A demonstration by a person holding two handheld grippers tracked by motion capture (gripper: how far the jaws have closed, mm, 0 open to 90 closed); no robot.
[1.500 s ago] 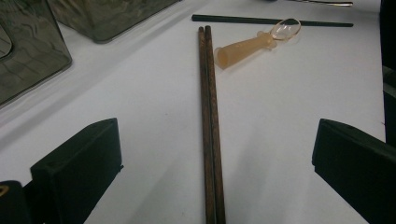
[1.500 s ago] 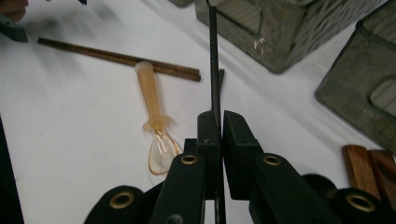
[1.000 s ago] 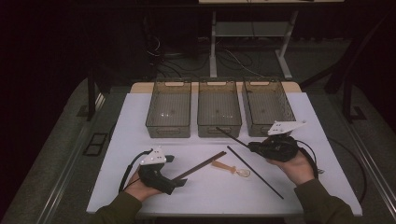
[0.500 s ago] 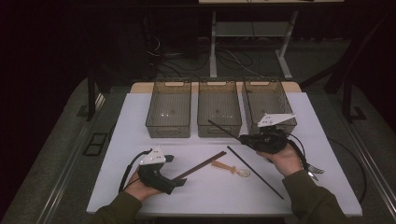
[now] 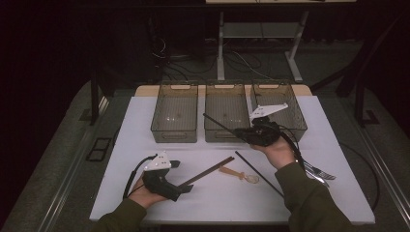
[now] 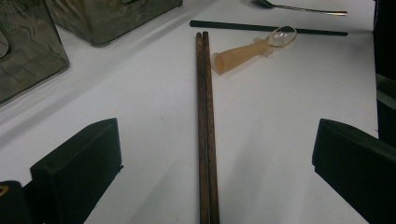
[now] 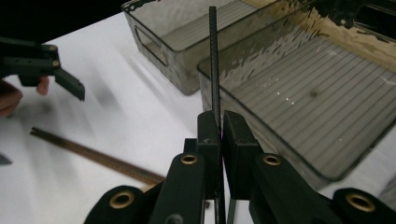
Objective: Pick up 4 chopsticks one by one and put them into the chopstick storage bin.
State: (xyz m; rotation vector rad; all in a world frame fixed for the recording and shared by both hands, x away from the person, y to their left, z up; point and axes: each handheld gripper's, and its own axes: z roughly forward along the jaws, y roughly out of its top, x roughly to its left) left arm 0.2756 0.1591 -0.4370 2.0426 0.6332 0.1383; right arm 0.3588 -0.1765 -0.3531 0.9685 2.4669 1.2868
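on the white table (image 5: 145,116), three smoky plastic bins (image 5: 175,112) stand in a row, with a brown chopstick pair (image 6: 205,130), an amber spoon (image 6: 252,46), a second black chopstick (image 5: 258,166) and a fork (image 5: 319,171) lying in front. the right gripper (image 7: 219,123) pinches a thin, dark, ridged black chopstick (image 7: 214,56) above the middle bin's front edge. the left gripper (image 6: 210,154) is spread around the brown pair.

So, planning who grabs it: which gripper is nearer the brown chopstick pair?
Left. The left gripper has the brown chopstick pair lying between its open jaws; the right gripper is up by the bins, clamping a black chopstick.
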